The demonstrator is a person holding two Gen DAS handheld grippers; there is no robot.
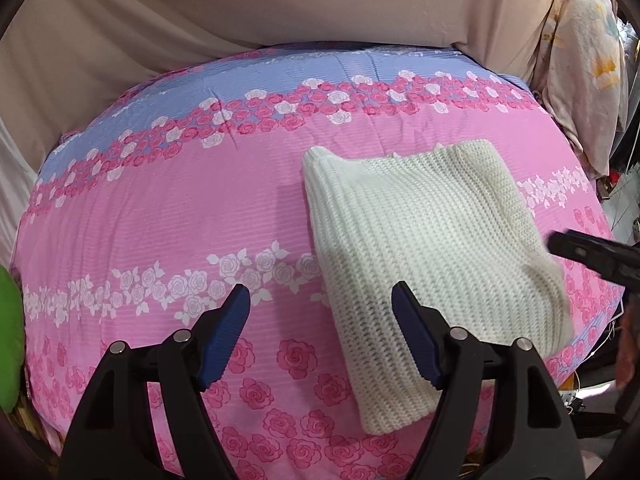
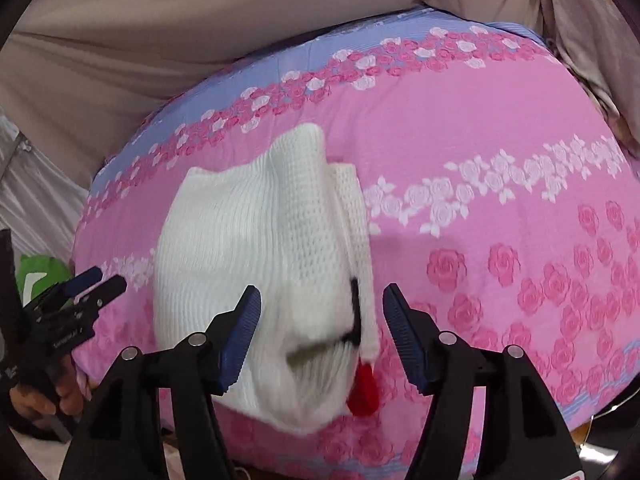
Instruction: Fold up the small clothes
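Two grippers hover over the bed with jaws spread and nothing between them: the left gripper nearest, the right gripper above the sweater's near edge. Farther back, the folded white knit sweater lies flat on the pink rose-print quilt.

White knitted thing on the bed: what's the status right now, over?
Left gripper open, empty. Right gripper open over the white knit garment, not gripping. Garment lies folded on the pink floral bedspread. Nothing in the way.

A white knit garment lies folded on the rose-patterned bed.
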